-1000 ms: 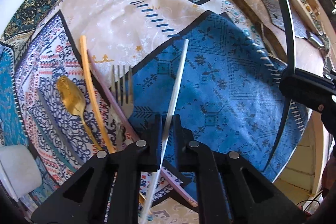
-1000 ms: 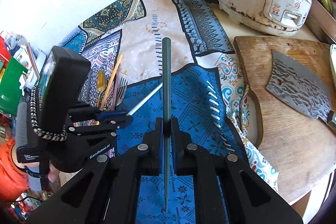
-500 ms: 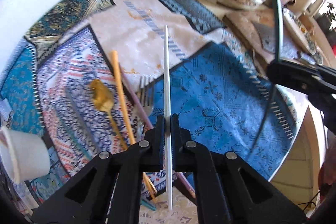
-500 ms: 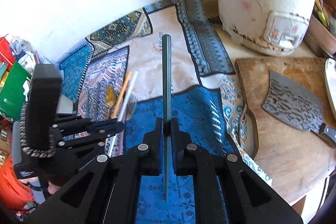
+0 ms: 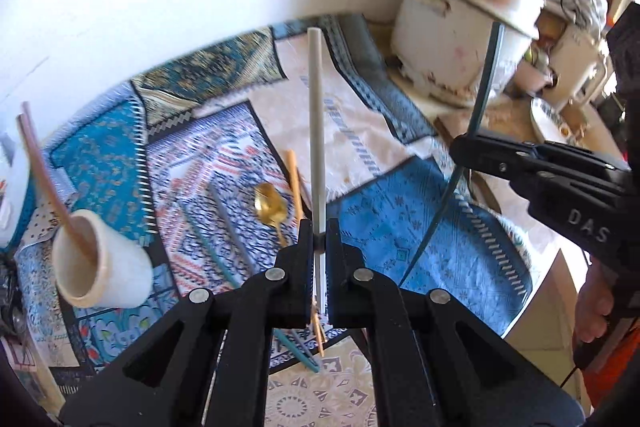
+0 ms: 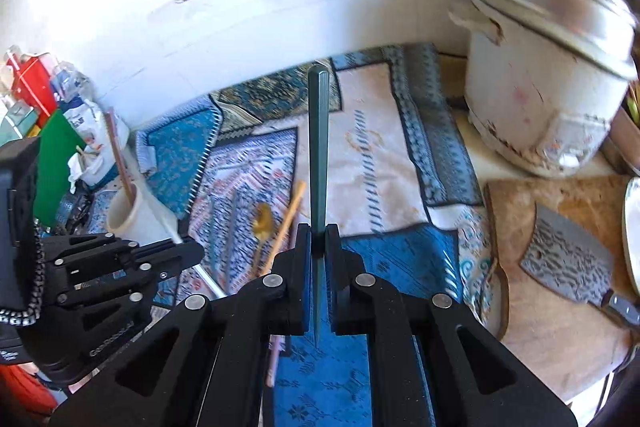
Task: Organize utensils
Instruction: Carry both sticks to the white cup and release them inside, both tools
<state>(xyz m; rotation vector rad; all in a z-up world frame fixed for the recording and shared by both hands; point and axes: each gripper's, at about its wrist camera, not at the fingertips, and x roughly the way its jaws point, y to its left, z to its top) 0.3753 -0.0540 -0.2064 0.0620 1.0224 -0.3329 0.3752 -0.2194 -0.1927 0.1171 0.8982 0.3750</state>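
My left gripper [image 5: 319, 241] is shut on a white chopstick [image 5: 316, 131], held upright above the patterned cloth. My right gripper [image 6: 319, 245] is shut on a dark green chopstick [image 6: 318, 147], also lifted; it also shows in the left wrist view [image 5: 484, 87]. On the cloth lie a gold spoon [image 5: 271, 207], an orange chopstick [image 5: 294, 179] and a teal chopstick [image 5: 224, 267]. A white cup [image 5: 100, 263] at the left holds a brown chopstick [image 5: 44, 171].
A white rice cooker [image 6: 548, 83] stands at the back right. A wooden cutting board [image 6: 560, 327] with a cleaver [image 6: 568, 263] lies at the right. Clutter and a green packet [image 6: 56, 163] sit at the far left. The white wall is behind.
Both grippers have risen and tilted up with their chopsticks, so the wall and cooker now show. The white cup has come further into the left wrist view.
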